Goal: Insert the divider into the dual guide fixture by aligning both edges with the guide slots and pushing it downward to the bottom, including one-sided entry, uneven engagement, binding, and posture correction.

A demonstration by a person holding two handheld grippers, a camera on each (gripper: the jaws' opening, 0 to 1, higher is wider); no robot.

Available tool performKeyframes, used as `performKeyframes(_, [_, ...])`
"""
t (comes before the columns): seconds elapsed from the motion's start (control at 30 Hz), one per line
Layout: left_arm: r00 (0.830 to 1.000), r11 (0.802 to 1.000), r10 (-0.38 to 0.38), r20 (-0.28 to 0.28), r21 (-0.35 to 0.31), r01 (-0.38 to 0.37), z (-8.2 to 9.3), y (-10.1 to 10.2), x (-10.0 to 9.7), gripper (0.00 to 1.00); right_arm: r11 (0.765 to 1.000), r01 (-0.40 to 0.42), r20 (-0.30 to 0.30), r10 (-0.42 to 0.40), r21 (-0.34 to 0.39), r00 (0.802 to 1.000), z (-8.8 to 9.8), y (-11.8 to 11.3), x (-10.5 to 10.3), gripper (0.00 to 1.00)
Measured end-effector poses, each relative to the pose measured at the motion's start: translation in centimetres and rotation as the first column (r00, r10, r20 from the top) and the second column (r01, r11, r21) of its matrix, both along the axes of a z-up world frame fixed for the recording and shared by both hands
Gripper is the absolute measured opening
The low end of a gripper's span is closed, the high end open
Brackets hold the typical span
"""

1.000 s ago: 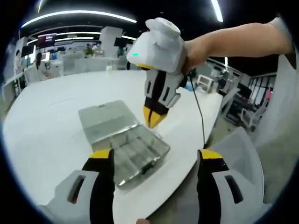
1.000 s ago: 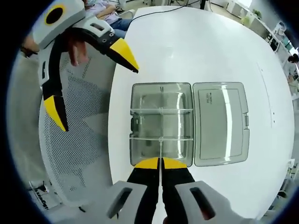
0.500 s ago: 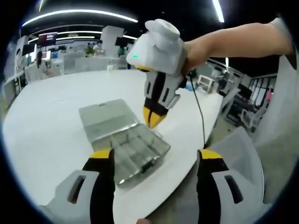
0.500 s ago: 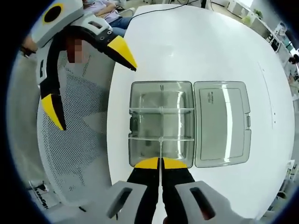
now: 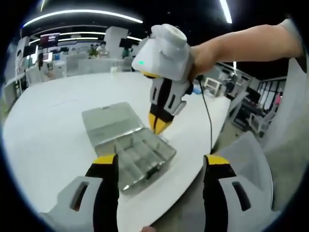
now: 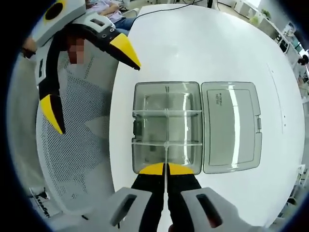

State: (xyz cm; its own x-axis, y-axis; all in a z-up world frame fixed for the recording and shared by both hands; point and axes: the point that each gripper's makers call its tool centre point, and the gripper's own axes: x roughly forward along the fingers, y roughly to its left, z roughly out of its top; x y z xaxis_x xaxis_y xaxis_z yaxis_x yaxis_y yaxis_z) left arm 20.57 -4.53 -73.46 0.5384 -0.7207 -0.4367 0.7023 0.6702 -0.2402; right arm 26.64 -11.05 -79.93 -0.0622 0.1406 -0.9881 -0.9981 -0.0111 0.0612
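Observation:
A clear plastic compartment box lies on the white table with its lid folded open to the right. Two cross walls split the tray. My right gripper is shut on a thin clear divider, seen edge-on, whose far end reaches the nearer cross wall on the tray's middle line. In the left gripper view the right gripper points down over the box, held by a hand. My left gripper is open, off the table edge; it also appears as the left gripper.
A grey mesh chair stands beside the table's edge, under the left gripper. A black cable hangs from the right gripper across the table. Desks and a seated person lie beyond the table.
The right gripper has sunk slightly toward the box, divider still in its jaws. The left gripper stays open, almost where it was.

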Motion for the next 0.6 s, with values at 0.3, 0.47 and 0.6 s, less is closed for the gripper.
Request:
performKeyframes(0.3, [1.000,1.000,0.000,-0.004,0.000,0.000,-0.4,0.2,0.2,0.69,1.000,-0.010,0.006,0.010,0.001,1.000,-0.7,-0.1,0.0,0.00])
performKeyframes(0.47, [1.000,1.000,0.002,-0.007,0.000,-0.002,-0.6,0.3,0.3,0.69,1.000,-0.010,0.005,0.010,-0.002,1.000,-1.0,-0.2,0.0,0.00])
performKeyframes(0.6, [1.000,1.000,0.001,-0.007,0.001,-0.001,-0.5,0.2,0.2,0.69,1.000,-0.019,0.009,0.019,-0.003,1.000,-1.2,-0.2,0.0,0.00])
